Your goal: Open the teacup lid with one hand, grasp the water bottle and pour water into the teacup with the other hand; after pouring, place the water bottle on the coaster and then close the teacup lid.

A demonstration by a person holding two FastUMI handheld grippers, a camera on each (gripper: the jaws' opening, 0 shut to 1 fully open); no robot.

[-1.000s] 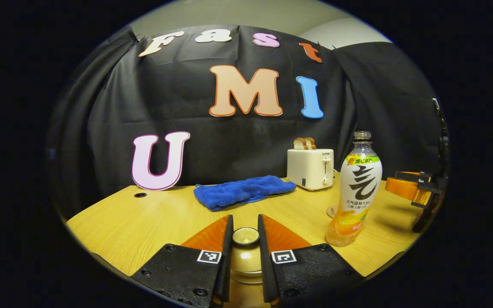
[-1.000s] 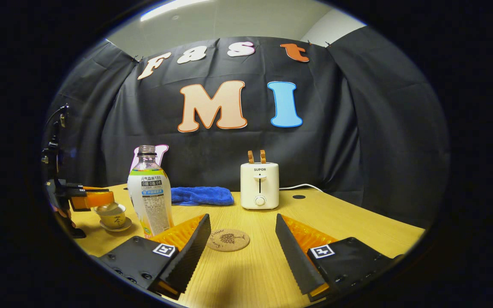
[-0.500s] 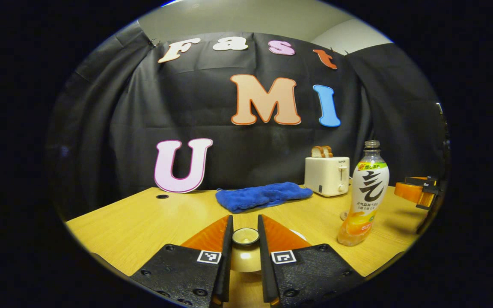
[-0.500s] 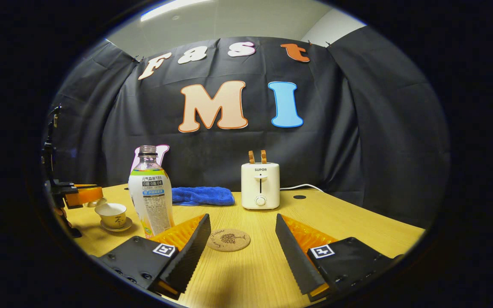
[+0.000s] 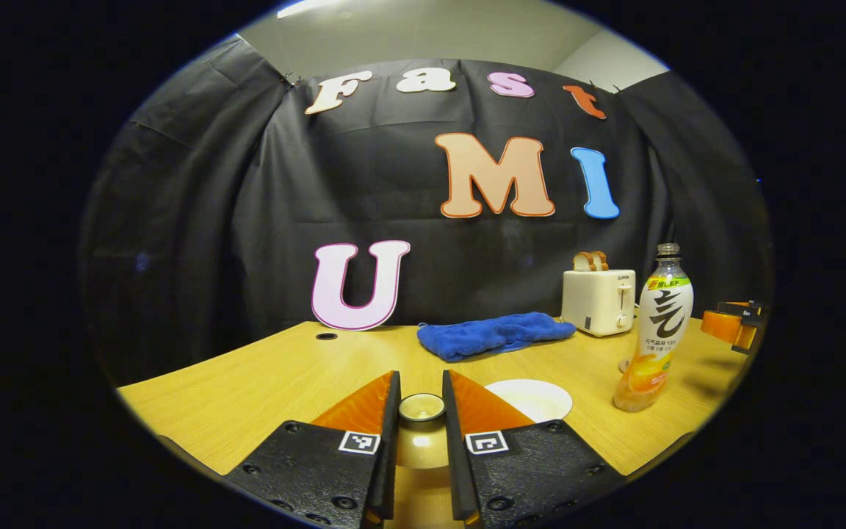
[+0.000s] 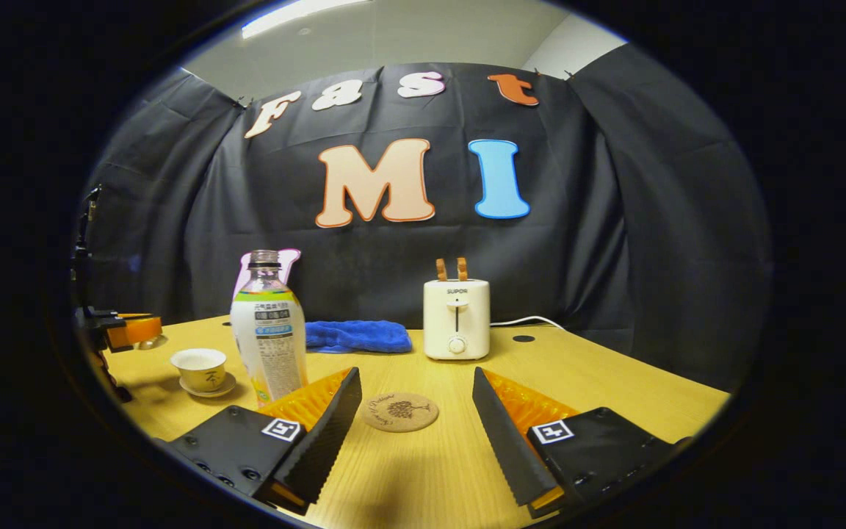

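My left gripper (image 5: pixel 421 388) is shut on the knob of the golden teacup lid (image 5: pixel 421 444) and holds it in the air. To its right lies the uncovered teacup (image 5: pixel 529 399), its white inside showing. In the right gripper view the teacup (image 6: pixel 199 362) stands on a saucer (image 6: pixel 210 387) at the left, with the left gripper (image 6: pixel 125 330) farther left, holding the lid. The uncapped water bottle (image 6: pixel 270 338) stands upright beside the cup, just left of my right gripper (image 6: pixel 416 382), which is open over the table. The round cork coaster (image 6: pixel 399 411) lies between its fingers.
A white toaster (image 6: pixel 457 319) with two bread slices stands at the back of the wooden table (image 6: pixel 599 375), its cord running right. A blue cloth (image 6: pixel 355 336) lies left of it. In the left gripper view the bottle (image 5: pixel 654 330) stands at the right.
The left gripper has carried the lid up and away to the left of the teacup, leaving the cup uncovered. The right gripper has barely moved and stays open.
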